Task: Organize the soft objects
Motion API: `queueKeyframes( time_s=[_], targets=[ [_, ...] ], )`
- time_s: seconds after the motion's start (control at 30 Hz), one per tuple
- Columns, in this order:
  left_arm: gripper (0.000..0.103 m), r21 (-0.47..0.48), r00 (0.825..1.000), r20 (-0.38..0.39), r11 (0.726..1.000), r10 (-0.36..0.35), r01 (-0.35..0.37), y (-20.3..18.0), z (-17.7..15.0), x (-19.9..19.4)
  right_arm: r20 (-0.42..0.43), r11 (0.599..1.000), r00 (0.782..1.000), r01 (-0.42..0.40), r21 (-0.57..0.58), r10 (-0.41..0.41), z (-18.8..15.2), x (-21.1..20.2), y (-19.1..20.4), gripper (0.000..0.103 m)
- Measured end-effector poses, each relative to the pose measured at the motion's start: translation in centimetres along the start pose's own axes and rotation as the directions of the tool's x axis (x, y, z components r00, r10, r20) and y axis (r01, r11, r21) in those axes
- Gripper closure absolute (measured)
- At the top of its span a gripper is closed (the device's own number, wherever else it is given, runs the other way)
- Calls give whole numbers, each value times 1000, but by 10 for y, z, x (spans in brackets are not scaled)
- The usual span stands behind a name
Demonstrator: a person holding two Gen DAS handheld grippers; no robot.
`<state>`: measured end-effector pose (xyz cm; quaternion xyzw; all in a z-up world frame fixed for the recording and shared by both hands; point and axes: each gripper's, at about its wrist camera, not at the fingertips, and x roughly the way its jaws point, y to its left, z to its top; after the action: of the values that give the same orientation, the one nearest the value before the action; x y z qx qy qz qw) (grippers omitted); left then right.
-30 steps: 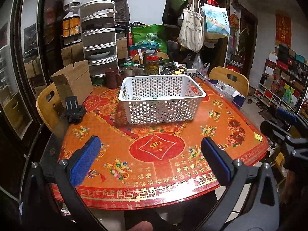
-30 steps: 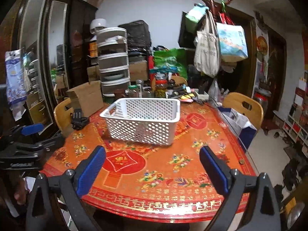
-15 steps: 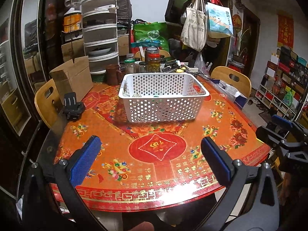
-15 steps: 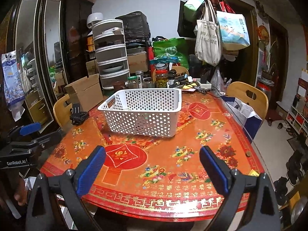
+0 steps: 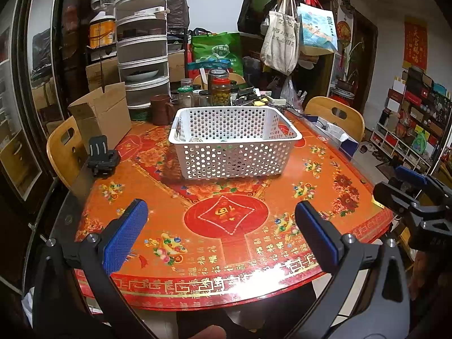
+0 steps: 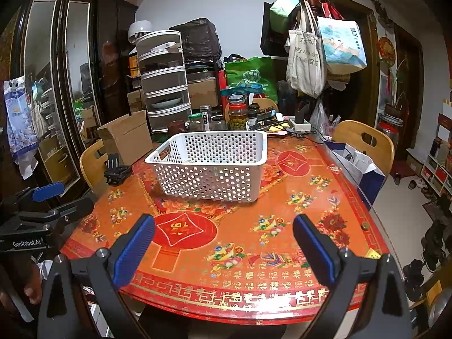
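A white perforated plastic basket [image 5: 234, 144] stands on the red and orange patterned round table [image 5: 226, 217]; it also shows in the right wrist view [image 6: 210, 163]. Small items lie on its bottom, too hidden to name. My left gripper [image 5: 221, 226] is open and empty, held over the table's near edge, well short of the basket. My right gripper [image 6: 223, 240] is open and empty, also over the near edge. Each gripper shows at the side of the other's view: the right gripper [image 5: 406, 186] and the left gripper [image 6: 48, 200]. No soft objects show on the table.
A black camera mount [image 5: 103, 158] sits at the table's left edge beside an open cardboard box [image 5: 101, 115]. Jars and a brown mug [image 5: 161, 110] crowd the far side with stacked drawers [image 5: 142, 56]. Wooden chairs [image 5: 336, 115] stand around. Bags hang on a coat rack [image 6: 308, 56].
Both grippers have risen and drawn slightly toward the table; the basket sits lower in both views. Both stay open and empty.
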<state>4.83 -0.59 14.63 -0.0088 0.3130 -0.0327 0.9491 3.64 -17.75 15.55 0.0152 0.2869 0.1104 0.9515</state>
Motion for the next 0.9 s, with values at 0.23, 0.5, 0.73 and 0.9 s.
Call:
queueKeyframes(
  time_s=[0.23,0.5,0.73,0.9],
  targets=[
    [0,-2,1000,-1,1000,0,0,1,-1,0,1,1000,1000,1,0,-1,0,0,0,5],
    [0,-3,1000,-1,1000,-2,2,1,-2,0,3,1000,1000,-3,1,3,1,-2,1,5],
    [0,-4,1000,-1,1000,-3,3,1,-2,0,3,1000,1000,-1,0,1,1,-2,2,5],
    [0,-3,1000,-1,1000,-4,4,1,-2,0,4,1000,1000,-2,-1,2,1,-2,3,5]
  ],
)
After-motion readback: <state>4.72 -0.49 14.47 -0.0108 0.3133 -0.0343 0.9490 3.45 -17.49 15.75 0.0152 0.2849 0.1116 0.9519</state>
